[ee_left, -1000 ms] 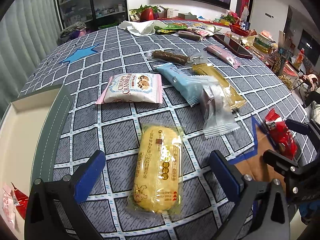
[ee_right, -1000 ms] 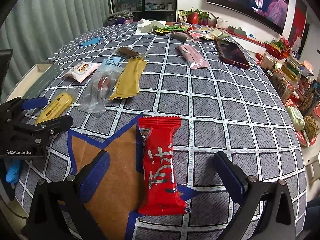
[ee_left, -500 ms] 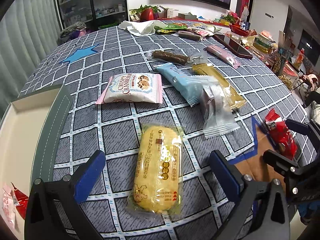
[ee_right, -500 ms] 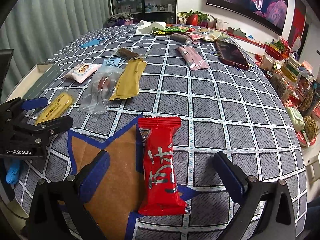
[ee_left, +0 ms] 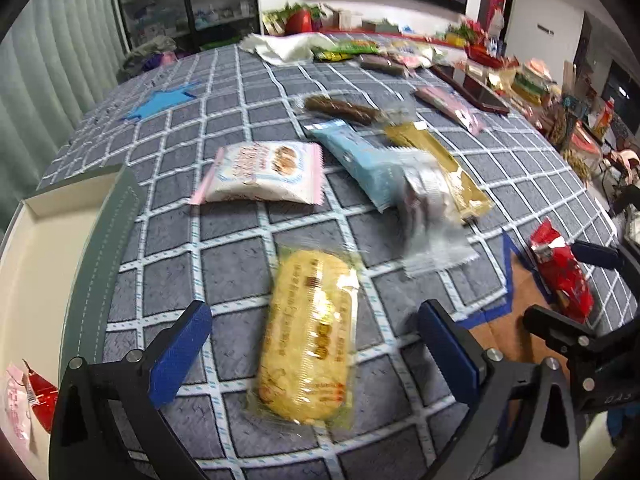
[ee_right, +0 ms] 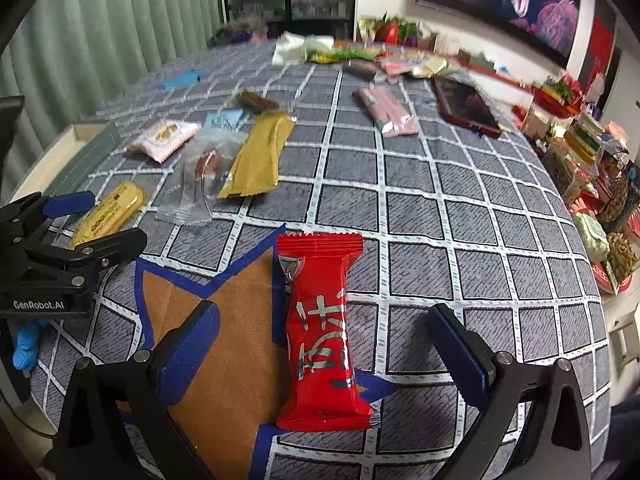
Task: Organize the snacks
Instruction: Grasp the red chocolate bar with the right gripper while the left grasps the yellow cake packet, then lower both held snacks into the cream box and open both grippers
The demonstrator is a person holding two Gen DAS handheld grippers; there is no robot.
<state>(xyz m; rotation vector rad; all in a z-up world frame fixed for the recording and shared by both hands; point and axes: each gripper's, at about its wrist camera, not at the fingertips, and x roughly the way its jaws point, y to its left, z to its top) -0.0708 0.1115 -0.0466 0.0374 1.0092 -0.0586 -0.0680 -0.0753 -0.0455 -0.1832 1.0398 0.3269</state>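
Observation:
A yellow cake pack [ee_left: 310, 334] lies on the grey checked tablecloth [ee_left: 224, 252], between the open jaws of my left gripper [ee_left: 316, 354], which is empty. A red snack bar [ee_right: 322, 328] lies partly on a brown star patch [ee_right: 224, 344], between the open jaws of my right gripper [ee_right: 324, 350], also empty. In the right wrist view the left gripper [ee_right: 94, 222] straddles the yellow pack [ee_right: 110, 212]. In the left wrist view the right gripper [ee_left: 576, 284] flanks the red bar [ee_left: 562, 270].
More snacks lie beyond: a white-pink cookie pack [ee_left: 260, 172], a light blue pack [ee_left: 360, 160], a clear wrapper [ee_left: 430, 220], a gold pack [ee_left: 440, 170], a brown bar [ee_left: 342, 108], a pink pack [ee_right: 386, 110]. A white box [ee_left: 36, 240] stands at left. A phone [ee_right: 464, 106] lies far right.
Both views have shifted slightly and blurred; the grippers stay open over the same snacks. Nothing was grasped or moved.

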